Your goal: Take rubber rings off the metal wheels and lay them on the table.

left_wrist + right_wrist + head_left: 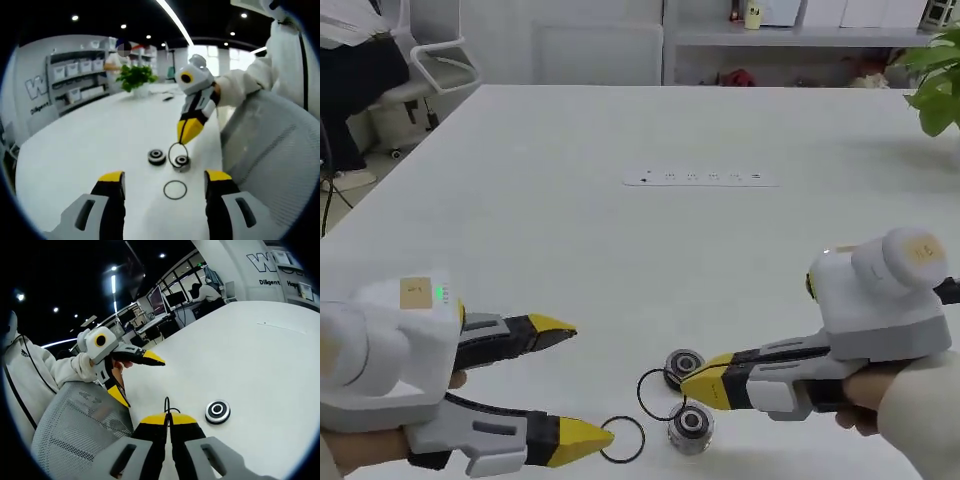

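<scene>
Rubber ring (639, 394) at 5 o'clock, clamped in right gripper (688, 382) jaws, beside two metal wheels (691, 424). Looks thin, light, stretchy, floppy; pinch the band. Left gripper (592, 383) jaws apart. Second ring (644, 438) flat on surface (620, 250).

Beyond the wheels (683, 365): bare table (620, 230), open.
Left of the wheels: loose ring (644, 440), left gripper (588, 382) spread wide.
Right of the wheels: right gripper (692, 385) clamped on second ring (640, 392).

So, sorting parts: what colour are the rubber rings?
Black; rubber ring clearest in left gripper view.
</scene>
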Available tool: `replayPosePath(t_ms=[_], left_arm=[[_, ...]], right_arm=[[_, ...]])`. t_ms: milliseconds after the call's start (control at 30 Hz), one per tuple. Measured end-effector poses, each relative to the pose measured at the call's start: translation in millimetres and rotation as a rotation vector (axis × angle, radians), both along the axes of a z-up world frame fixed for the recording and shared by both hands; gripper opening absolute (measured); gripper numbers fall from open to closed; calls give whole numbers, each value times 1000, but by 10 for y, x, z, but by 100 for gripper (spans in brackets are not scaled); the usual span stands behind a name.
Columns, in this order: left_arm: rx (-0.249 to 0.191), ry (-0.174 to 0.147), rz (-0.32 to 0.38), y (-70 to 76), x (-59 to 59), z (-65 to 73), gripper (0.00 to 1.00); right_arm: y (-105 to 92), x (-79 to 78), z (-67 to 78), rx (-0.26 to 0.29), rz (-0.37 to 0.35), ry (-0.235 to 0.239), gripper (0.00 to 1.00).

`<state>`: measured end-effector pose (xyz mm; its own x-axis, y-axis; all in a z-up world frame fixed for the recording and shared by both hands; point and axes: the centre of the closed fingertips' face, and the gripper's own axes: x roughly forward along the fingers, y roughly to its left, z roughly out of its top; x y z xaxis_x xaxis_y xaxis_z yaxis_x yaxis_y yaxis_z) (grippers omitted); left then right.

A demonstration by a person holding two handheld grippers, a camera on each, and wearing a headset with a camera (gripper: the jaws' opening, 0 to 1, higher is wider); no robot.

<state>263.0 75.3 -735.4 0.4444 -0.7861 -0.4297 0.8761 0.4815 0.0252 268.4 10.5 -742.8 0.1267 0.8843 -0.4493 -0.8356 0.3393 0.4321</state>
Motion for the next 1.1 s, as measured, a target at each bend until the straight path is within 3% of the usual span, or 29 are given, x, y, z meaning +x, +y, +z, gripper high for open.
replayPosePath(t_ms=[533,1100], left_arm=[[19,2,22,68,-15,-74,66],[33,13,16,64,-43,-121,66]], right_arm=[[146,-130,-94,-23,57,-1,0],[173,-167,-309,-88,72,-30,0]])
